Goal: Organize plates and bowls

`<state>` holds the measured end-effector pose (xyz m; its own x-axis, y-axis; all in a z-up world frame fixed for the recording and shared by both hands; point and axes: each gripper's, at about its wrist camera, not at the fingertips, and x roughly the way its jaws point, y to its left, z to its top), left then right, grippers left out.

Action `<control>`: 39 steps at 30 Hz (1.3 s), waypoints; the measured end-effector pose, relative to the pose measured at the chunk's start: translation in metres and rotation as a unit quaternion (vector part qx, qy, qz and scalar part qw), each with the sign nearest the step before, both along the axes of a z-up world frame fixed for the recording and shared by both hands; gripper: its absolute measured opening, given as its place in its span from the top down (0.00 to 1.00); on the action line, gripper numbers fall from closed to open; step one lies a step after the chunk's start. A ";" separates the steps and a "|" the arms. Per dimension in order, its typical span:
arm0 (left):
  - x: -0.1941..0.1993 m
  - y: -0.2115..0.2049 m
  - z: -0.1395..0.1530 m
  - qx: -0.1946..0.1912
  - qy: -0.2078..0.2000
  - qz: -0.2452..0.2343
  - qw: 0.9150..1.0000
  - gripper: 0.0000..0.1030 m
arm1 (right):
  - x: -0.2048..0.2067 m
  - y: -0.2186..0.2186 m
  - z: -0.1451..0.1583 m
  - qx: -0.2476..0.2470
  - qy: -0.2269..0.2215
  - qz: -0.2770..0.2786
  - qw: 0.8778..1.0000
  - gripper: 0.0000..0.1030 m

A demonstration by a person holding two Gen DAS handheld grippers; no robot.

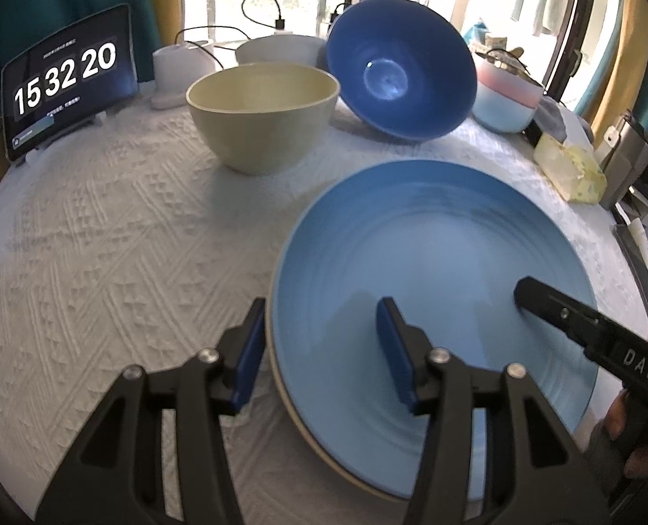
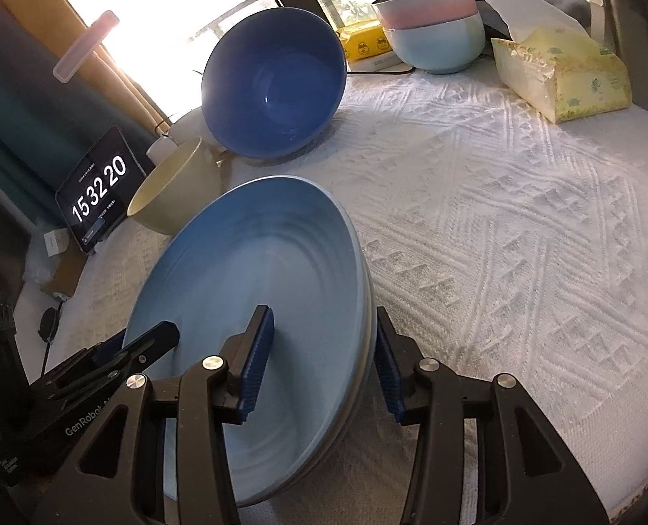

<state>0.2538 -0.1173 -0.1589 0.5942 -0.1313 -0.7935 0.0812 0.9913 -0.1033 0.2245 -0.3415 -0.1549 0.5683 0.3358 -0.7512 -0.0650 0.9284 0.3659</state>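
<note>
Straddling blue plate [image 1: 433,262] rim w/ both grippers.

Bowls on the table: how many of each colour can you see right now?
Cream bowl: 1
Dark blue bowl: 1
Pink bowl: 1
Pale blue bowl: 1
White bowl, partly hidden: 1
Total: 5
</note>
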 end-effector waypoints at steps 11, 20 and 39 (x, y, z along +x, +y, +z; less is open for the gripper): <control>-0.007 0.005 0.005 -0.010 0.000 -0.005 1.000 0.51 | -0.006 0.005 0.009 -0.022 -0.011 -0.003 1.000 0.54; -0.015 0.021 0.014 -0.020 -0.004 0.004 1.000 0.51 | -0.009 0.018 0.018 -0.030 -0.021 0.005 0.999 0.54; -0.030 0.088 0.031 -0.023 -0.022 0.049 0.998 0.51 | -0.008 0.084 0.030 -0.029 -0.036 0.047 0.998 0.55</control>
<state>0.2235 -0.0292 -0.1280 0.6405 -0.1062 -0.7606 -0.0114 0.9890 -0.1476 0.2161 -0.2573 -0.1247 0.5895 0.3464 -0.7297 -0.1759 0.9367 0.3026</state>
